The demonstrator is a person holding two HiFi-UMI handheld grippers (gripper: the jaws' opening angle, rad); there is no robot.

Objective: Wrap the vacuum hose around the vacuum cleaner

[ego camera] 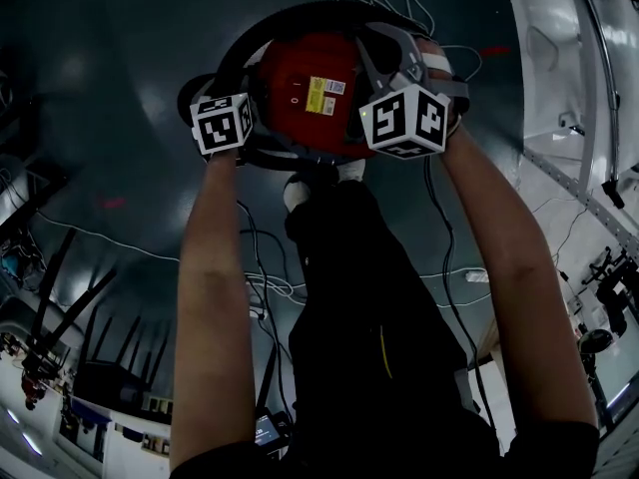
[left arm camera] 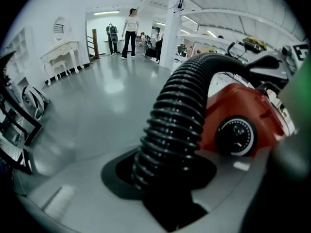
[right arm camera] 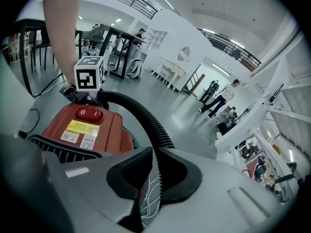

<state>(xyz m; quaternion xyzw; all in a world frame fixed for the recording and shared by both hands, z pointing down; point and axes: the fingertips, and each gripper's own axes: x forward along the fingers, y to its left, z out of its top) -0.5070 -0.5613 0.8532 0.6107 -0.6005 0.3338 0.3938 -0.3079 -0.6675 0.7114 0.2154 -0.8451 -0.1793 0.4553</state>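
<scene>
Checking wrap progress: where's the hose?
Head view, top centre: the hose loops around the vacuum cleaner, passing between the left gripper jaws and pinched by the right gripper.

Head view looks steeply down — both gripper views, close in, share the vacuum cleaner (ego camera: 300,83).

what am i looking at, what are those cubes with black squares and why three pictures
A person stands over a red vacuum cleaner on the floor, with a hand-held gripper in each hand; the marked cubes belong to those. One picture looks down from a head camera; the other two come from a camera on each gripper. The right gripper is clamped on the black ribbed hose. The left gripper has the hose between its jaws, which look open.
</scene>
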